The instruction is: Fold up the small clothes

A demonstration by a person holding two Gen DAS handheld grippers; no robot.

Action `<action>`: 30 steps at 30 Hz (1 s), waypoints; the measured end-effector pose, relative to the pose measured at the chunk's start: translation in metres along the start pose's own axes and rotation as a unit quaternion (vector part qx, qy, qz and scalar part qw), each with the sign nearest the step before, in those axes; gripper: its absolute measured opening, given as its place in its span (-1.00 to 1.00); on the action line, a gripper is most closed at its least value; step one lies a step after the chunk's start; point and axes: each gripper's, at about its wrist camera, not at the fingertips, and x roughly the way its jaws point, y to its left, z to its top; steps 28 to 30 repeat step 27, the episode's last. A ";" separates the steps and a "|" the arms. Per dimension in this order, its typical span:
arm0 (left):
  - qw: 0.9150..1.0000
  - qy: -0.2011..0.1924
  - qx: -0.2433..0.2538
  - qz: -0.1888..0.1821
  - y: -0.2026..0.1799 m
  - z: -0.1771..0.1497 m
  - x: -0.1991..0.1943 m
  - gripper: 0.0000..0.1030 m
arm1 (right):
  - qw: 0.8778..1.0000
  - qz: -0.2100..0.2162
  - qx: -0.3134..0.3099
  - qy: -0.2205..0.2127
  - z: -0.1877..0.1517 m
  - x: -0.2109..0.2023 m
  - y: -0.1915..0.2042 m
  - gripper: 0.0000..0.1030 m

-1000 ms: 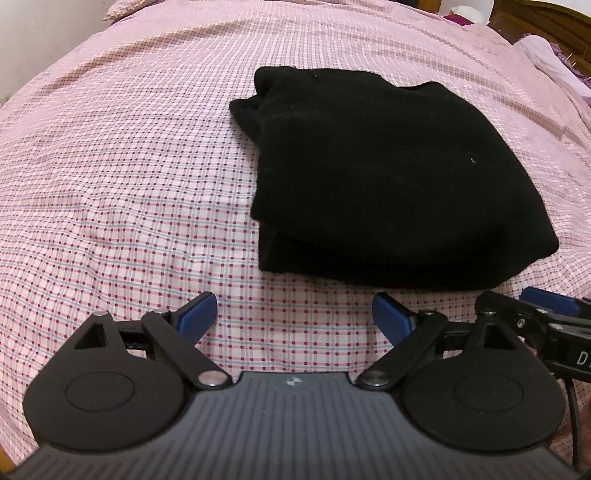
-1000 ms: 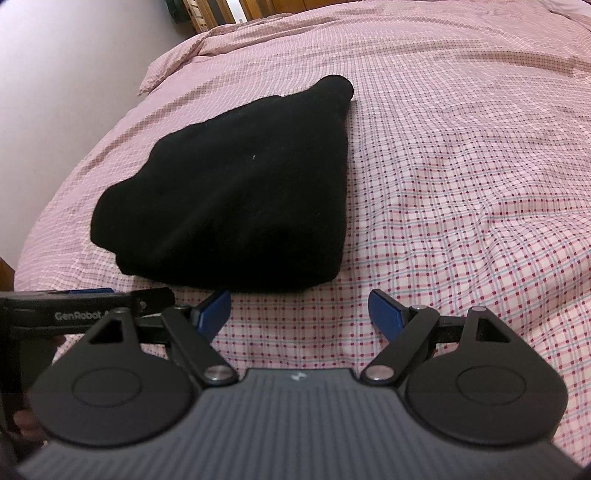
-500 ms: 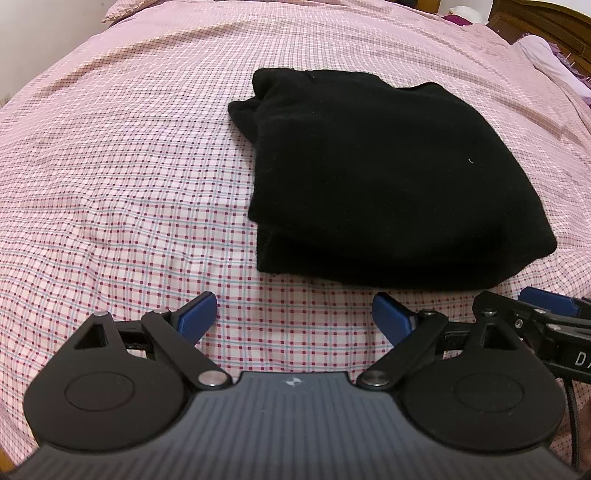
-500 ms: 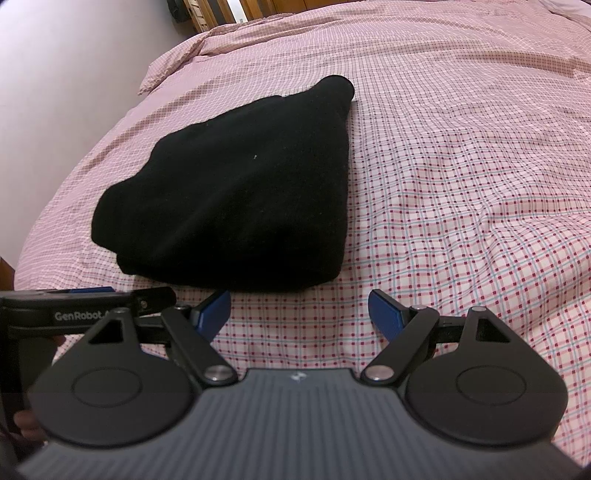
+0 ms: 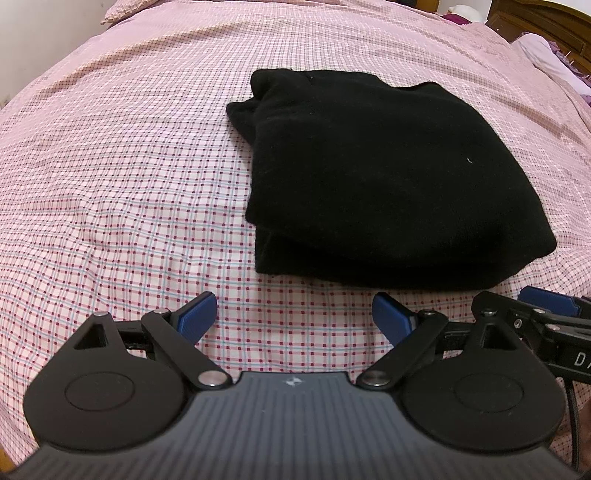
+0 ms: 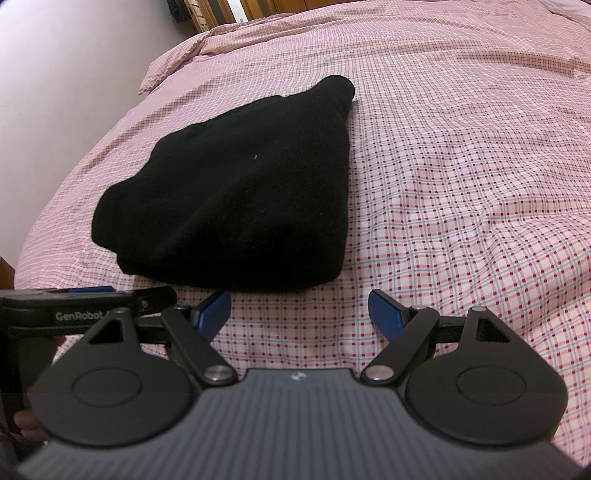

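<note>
We saw a folded black garment point(image 6: 236, 192) lying on the pink checked bedsheet point(image 6: 461, 184), its layered edge turned toward the camera and its narrow end pointing away. Just short of that garment's near edge, the right gripper point(image 6: 299, 314) hung over bare sheet with its blue-padded jaws spread wide and nothing between them. Below the garment's near left corner, the left gripper point(image 6: 88, 299) reached in, only partly visible, its jaw state unclear to us. Beyond the garment's far left side stood a pale wall point(image 6: 55, 74) with some wooden furniture point(image 6: 236, 7).
</note>
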 end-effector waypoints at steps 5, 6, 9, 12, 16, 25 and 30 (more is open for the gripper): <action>1.000 0.002 0.000 -0.001 0.000 0.001 0.001 0.82 | 1.000 0.000 0.000 0.000 0.000 0.000 0.000 0.61; 1.000 0.002 0.000 -0.001 0.000 0.001 0.001 0.82 | 1.000 0.000 0.000 0.000 0.000 0.000 0.000 0.61; 1.000 0.002 0.000 -0.001 0.000 0.002 0.001 0.82 | 1.000 0.000 0.000 0.000 0.000 0.000 0.000 0.61; 1.000 0.003 0.000 -0.001 0.000 0.001 0.001 0.82 | 1.000 0.000 0.000 0.000 0.000 0.000 0.000 0.61; 1.000 0.002 0.000 -0.001 0.000 0.001 0.001 0.82 | 1.000 0.000 0.000 0.000 0.000 -0.001 0.000 0.61; 1.000 0.002 0.002 0.000 -0.001 0.001 0.000 0.82 | 1.000 0.000 0.000 0.000 0.000 -0.001 0.000 0.61; 1.000 0.001 0.003 0.002 -0.002 0.000 0.000 0.82 | 1.000 0.000 0.000 0.000 0.000 -0.001 0.000 0.61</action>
